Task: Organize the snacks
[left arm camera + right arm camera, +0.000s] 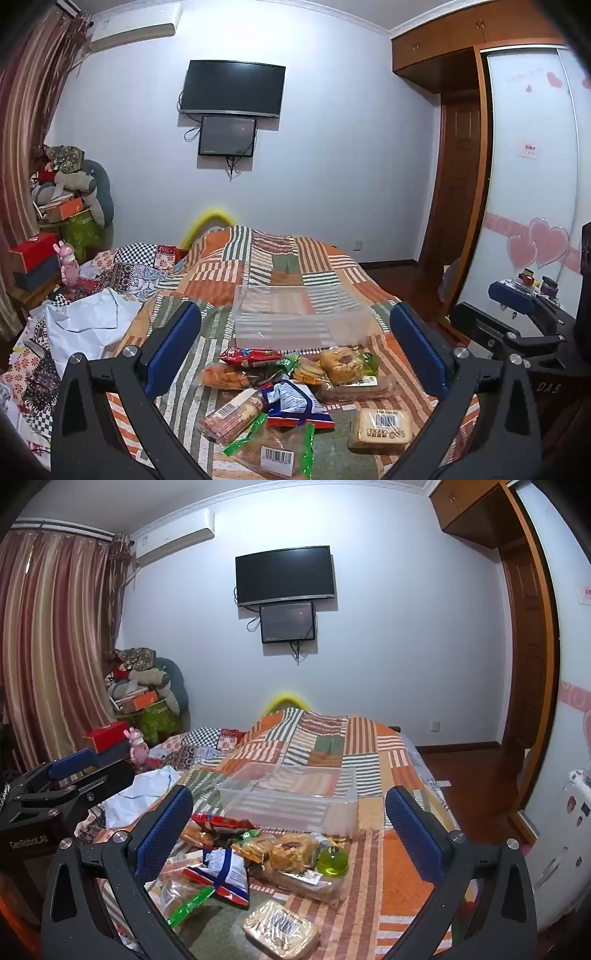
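A pile of packaged snacks lies on the patchwork quilt: a blue and white bag (295,400) (225,871), a red packet (249,356) (218,821), a square bread pack (380,428) (280,925), a green-edged bag (273,448) and a pastry pack (343,365) (293,851). A clear plastic bin (299,319) (295,799) stands empty just behind the pile. My left gripper (295,343) is open above the pile, holding nothing. My right gripper (288,834) is open above the pile too, holding nothing. Each gripper shows at the edge of the other's view.
The bed's quilt (280,258) stretches back to the wall under a television (232,88). Crumpled white cloth (88,321) lies left of the snacks. Boxes and toys (66,206) pile up at the far left. A wardrobe (524,166) stands on the right.
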